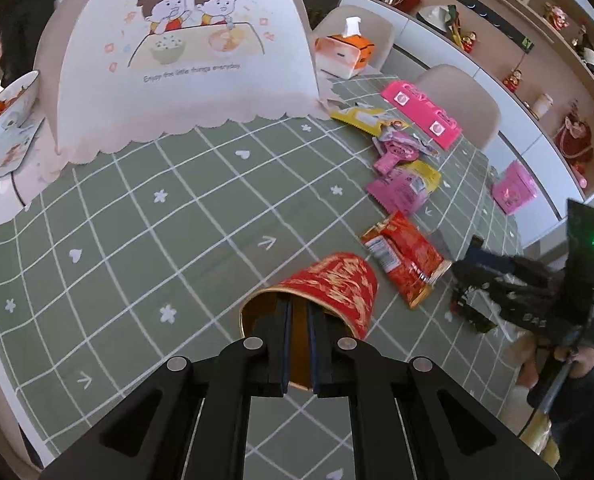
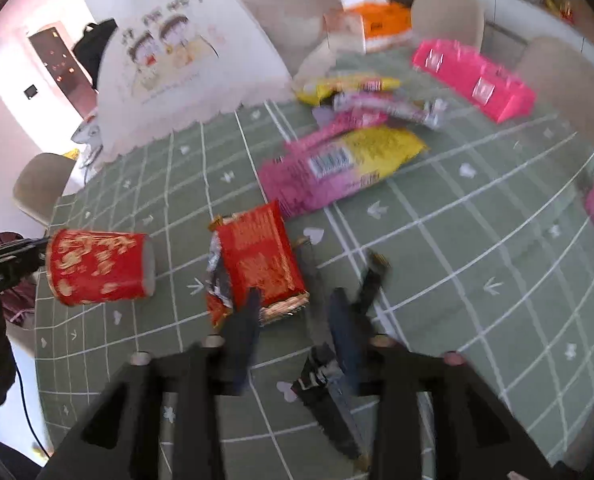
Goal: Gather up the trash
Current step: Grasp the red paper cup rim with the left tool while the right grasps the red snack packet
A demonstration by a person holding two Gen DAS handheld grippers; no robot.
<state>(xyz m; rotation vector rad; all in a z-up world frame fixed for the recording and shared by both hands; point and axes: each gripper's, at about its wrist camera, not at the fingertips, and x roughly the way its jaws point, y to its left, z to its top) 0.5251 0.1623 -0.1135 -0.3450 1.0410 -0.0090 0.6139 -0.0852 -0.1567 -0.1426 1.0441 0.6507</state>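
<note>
On the bench (image 1: 145,216), under its green checked cloth, the clearing looks barely begun. At the far left edge a bowl (image 1: 11,106) sits beside the big dome-shaped food cover (image 1: 185,60), neither of them trash. Nearer the front, the left claw (image 1: 300,354) is clamped narrow on the rim of a red paper cup (image 1: 337,286), one finger inside the mouth and one outside; in the right wrist view the cup (image 2: 97,266) hangs sideways off that claw, clear of the cloth, and looks empty. It seems meant as the container for the rubbish.

Just right of the cup lies a red snack wrapper (image 2: 259,258), flat on the cloth. The right claw (image 2: 301,312) hovers just over its near end, tilted steeply down with jaws spread wide and nothing between them; the view is blurred. A dark wrapper (image 2: 329,396) lies below that claw.

Further back, towards the right edge, a heap of pink and yellow packets (image 2: 337,160) remains uncollected, with a long pink box (image 2: 473,78) behind it. An orange tissue box (image 1: 345,50) stands at the far edge.

Nearly everything is left; the red wrapper looks like the next piece.
</note>
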